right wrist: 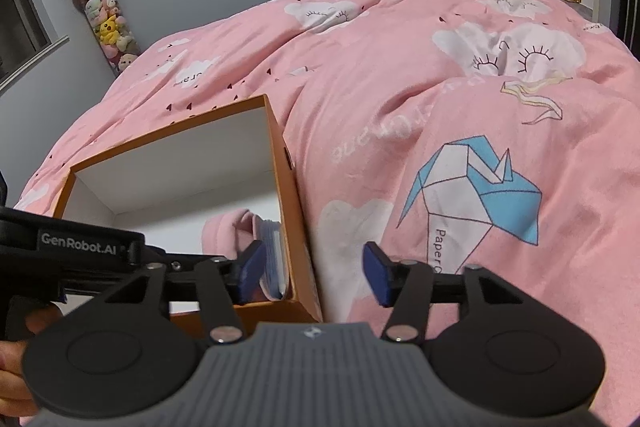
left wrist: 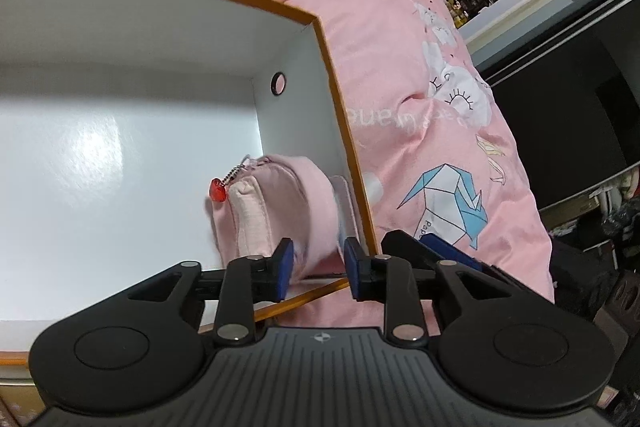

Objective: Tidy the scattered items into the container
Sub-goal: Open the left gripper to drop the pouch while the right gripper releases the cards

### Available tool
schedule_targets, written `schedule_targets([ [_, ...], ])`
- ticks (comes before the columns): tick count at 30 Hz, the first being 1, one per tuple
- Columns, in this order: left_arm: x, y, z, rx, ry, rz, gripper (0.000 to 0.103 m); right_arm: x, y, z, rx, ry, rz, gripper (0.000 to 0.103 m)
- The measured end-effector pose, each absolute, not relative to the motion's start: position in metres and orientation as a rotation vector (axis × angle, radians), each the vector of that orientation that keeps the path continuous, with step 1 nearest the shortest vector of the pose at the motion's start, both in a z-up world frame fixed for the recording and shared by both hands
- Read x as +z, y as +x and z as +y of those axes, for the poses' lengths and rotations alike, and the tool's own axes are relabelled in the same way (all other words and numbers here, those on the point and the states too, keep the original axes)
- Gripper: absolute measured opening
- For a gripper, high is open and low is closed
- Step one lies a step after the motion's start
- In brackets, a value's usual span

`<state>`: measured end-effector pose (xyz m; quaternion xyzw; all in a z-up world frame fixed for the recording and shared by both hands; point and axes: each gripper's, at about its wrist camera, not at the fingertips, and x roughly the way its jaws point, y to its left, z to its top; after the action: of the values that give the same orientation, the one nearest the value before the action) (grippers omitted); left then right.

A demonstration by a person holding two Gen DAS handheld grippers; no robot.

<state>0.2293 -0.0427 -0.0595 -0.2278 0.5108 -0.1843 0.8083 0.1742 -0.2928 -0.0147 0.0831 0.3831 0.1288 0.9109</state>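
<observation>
The left hand-held gripper (left wrist: 318, 269) stands with its jaws slightly apart, holding nothing, at the near corner of the box (left wrist: 344, 131); just ahead of its pads lies a pink pouch (left wrist: 280, 211) inside. The right hand-held gripper (right wrist: 314, 273), jaws wide and empty, straddles the box's near corner over the bed (right wrist: 400, 67).
</observation>
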Motion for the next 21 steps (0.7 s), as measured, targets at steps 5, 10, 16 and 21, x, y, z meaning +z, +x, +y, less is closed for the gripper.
schedule_targets([
  [5, -0.044, 0.217, -0.037, -0.395, -0.440, 1.054, 0.035, -0.010, 0.168, -0.290, 0.299, 0.154, 0.783, 0.072],
  [10, -0.032, 0.205, -0.029, -0.397, -0.421, 1.025, 0.035, -0.005, 0.160, -0.288, 0.320, 0.142, 0.768, 0.077],
  [16, -0.014, 0.183, -0.013, -0.406, -0.380, 0.978, 0.035, 0.000, 0.149, -0.292, 0.399, 0.176, 0.815, 0.081],
  [21, -0.005, 0.159, -0.003, -0.408, -0.290, 0.953, 0.035, -0.003, 0.139, -0.288, 0.434, 0.132, 0.851, 0.080],
])
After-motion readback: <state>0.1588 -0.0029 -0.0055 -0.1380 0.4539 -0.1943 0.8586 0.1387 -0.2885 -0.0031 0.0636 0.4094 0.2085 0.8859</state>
